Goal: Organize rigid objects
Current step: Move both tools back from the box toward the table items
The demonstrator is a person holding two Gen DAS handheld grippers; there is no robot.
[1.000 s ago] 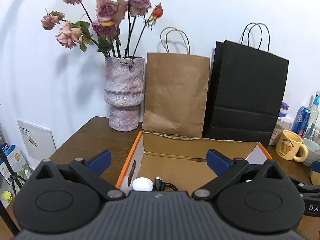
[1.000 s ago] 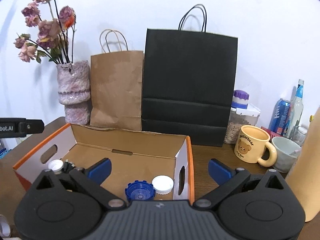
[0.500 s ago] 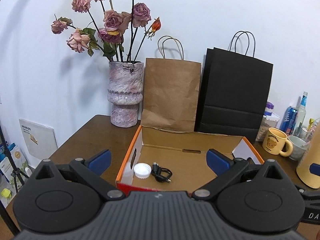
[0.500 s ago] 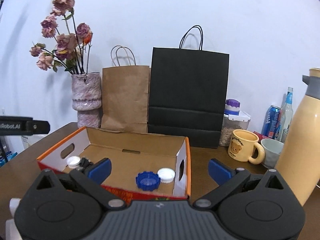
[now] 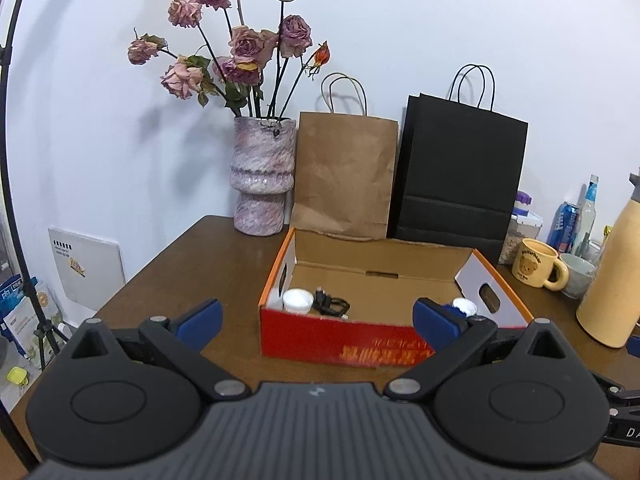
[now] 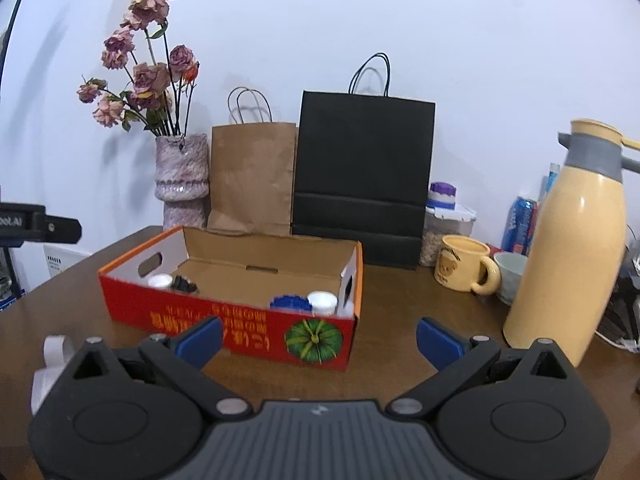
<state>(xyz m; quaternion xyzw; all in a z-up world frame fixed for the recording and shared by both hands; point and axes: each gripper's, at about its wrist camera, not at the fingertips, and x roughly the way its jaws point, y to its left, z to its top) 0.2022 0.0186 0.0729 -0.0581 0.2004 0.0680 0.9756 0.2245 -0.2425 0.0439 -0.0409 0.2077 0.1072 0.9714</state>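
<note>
Seeing most of job done: white cap [image 5: 297, 300], black cable [image 5: 331, 305], blue cap [image 6: 290, 303], second white cap [image 6: 322, 301] already inside cardboard box [image 6: 224, 316] on table [image 6: 400, 352]. Left gripper [image 5: 316, 320] and right gripper [image 6: 318, 336]: jaws spread wide, empty. We judge white tape roll [image 6: 54, 350] left outside, beside box.

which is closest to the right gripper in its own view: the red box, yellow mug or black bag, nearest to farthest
1. red box, just ahead of the right gripper, slightly left
2. yellow mug, farther back on the right
3. black bag, rearmost, against the wall
</note>
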